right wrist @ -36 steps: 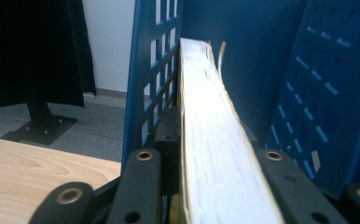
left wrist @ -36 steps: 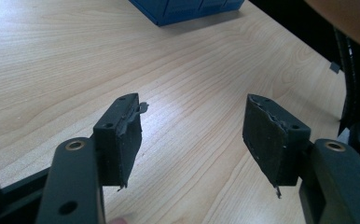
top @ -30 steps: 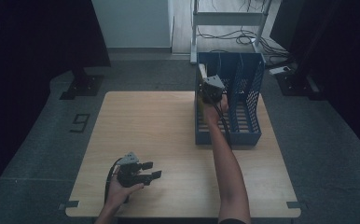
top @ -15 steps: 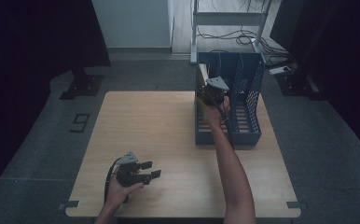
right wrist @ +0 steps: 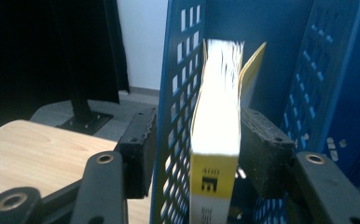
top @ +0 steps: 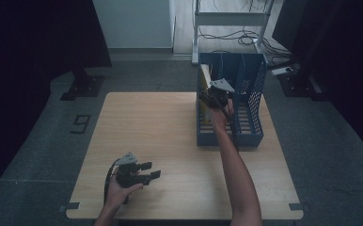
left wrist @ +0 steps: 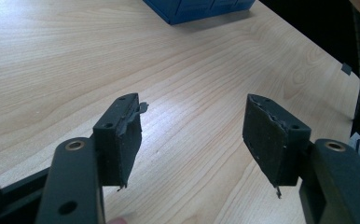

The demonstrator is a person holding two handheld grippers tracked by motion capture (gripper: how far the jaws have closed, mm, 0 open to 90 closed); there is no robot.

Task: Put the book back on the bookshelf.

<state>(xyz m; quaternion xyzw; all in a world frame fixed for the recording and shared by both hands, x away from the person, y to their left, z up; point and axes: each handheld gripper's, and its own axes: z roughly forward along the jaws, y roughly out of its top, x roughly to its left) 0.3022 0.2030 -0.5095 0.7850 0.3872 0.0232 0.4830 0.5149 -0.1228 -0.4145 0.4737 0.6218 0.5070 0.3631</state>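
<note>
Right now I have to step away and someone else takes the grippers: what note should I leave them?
Left gripper: open, nothing between its jaws, low over the table near the front left.
Right gripper: jaws have just been opening; they straddle the rack's perforated left wall and the yellow book, pads no longer clamped.
Done: the book stands upright in the blue rack's leftmost slot.
Left: draw the right gripper back clear of the wall, probably without tipping the book.

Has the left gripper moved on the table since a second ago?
No. The left gripper sits at the same spot near the table's front edge, well apart from the blue file rack.
</note>
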